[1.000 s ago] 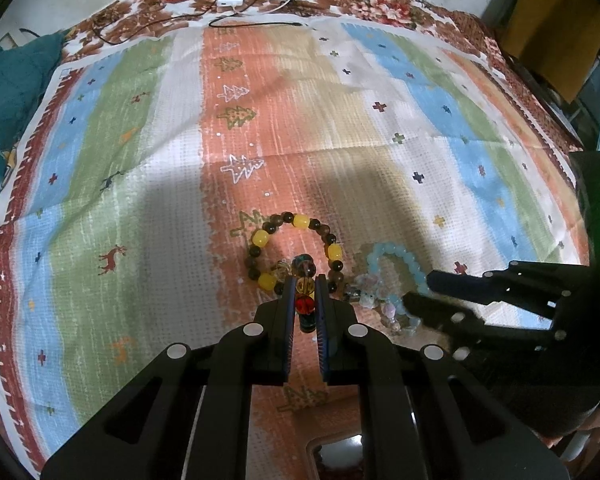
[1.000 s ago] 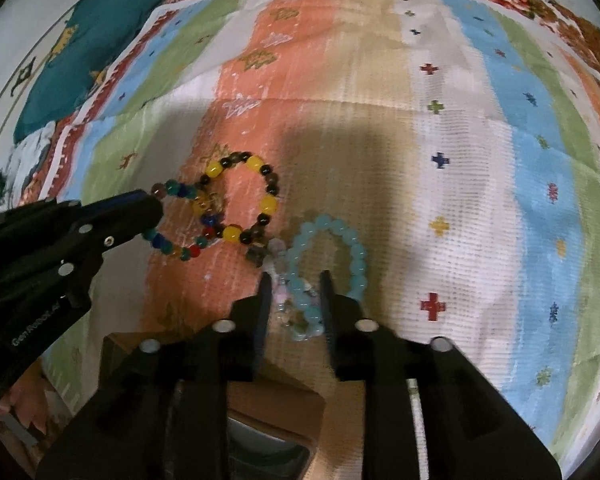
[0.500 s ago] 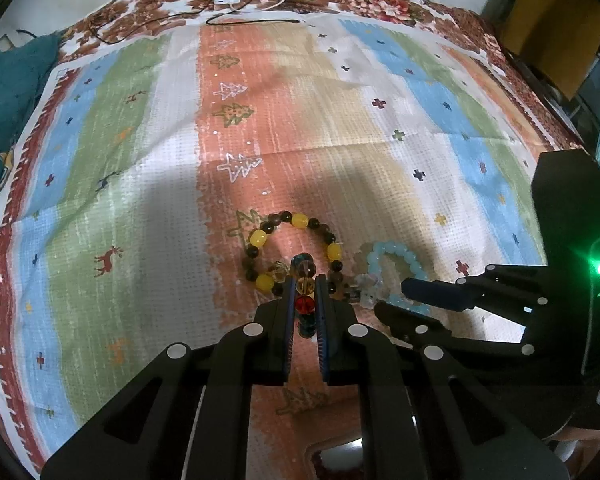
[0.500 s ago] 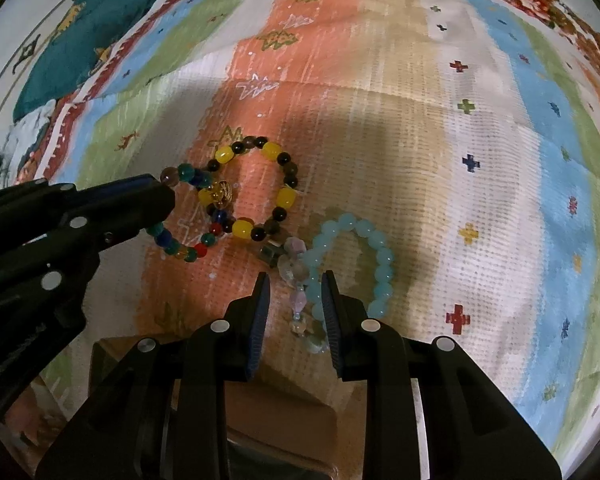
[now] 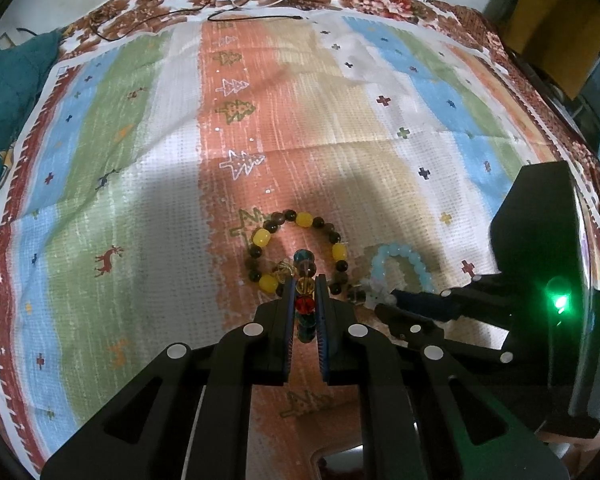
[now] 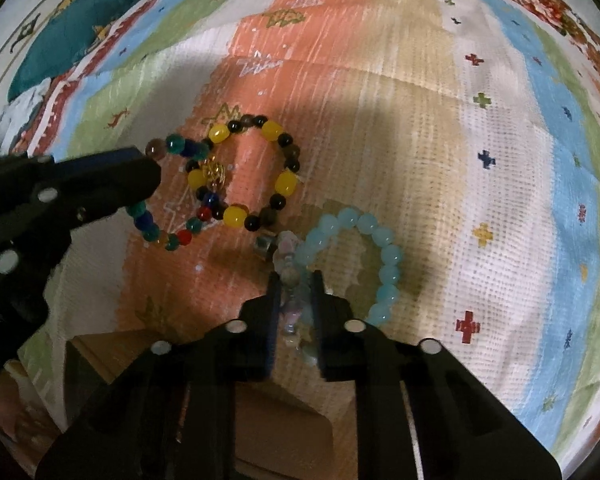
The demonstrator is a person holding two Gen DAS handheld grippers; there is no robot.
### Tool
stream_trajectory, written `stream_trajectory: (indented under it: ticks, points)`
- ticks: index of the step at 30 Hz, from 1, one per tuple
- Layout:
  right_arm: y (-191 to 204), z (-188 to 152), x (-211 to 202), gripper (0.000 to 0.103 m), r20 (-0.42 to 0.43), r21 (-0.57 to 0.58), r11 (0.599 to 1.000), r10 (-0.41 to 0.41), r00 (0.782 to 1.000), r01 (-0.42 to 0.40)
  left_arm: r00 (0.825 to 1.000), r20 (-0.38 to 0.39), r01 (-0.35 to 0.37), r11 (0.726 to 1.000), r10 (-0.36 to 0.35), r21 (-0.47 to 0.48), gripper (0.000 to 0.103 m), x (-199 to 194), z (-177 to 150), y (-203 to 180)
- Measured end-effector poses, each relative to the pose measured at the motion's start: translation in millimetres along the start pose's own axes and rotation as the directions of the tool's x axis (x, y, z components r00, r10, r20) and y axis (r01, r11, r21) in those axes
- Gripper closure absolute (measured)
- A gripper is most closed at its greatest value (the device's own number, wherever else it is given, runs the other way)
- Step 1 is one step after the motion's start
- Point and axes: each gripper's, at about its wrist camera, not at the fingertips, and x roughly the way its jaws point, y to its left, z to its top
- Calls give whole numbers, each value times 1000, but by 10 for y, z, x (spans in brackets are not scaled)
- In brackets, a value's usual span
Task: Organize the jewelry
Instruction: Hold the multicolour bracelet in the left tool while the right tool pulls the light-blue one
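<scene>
Left gripper [image 5: 305, 304] clamps the multicolored bracelet [image 6: 168, 216]; right gripper [image 6: 296, 300] pinches the aqua bracelet [image 6: 364, 248]. Lifting may snag the overlapping yellow-and-black bracelet [image 5: 296, 248].

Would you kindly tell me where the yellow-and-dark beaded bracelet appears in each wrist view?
Left wrist: yellow-and-dark beaded bracelet lies just above centre, past the left gripper tips.
Right wrist: bracelet sits upper left of centre.
Shared landmark: pale blue beaded bracelet to its right.

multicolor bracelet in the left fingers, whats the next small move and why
Probably lift the left gripper slightly: it is shut on the multicolor bracelet, which overlaps the yellow-and-dark bracelet on the cloth, so raising should separate them.
</scene>
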Motion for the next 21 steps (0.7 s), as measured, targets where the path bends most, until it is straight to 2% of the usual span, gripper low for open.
stream_trajectory:
  ticks: [11, 21]
  points:
    - [-9, 12, -82, 91, 25, 4, 1000, 7, 1000, -7, 1000, 2, 0, 1000, 0, -1, 94, 2, -4, 1]
    - [-58, -9, -78, 90, 2, 13, 1000, 13, 1000, -13, 1000, 1, 2, 1000, -2, -1, 94, 3, -13, 8]
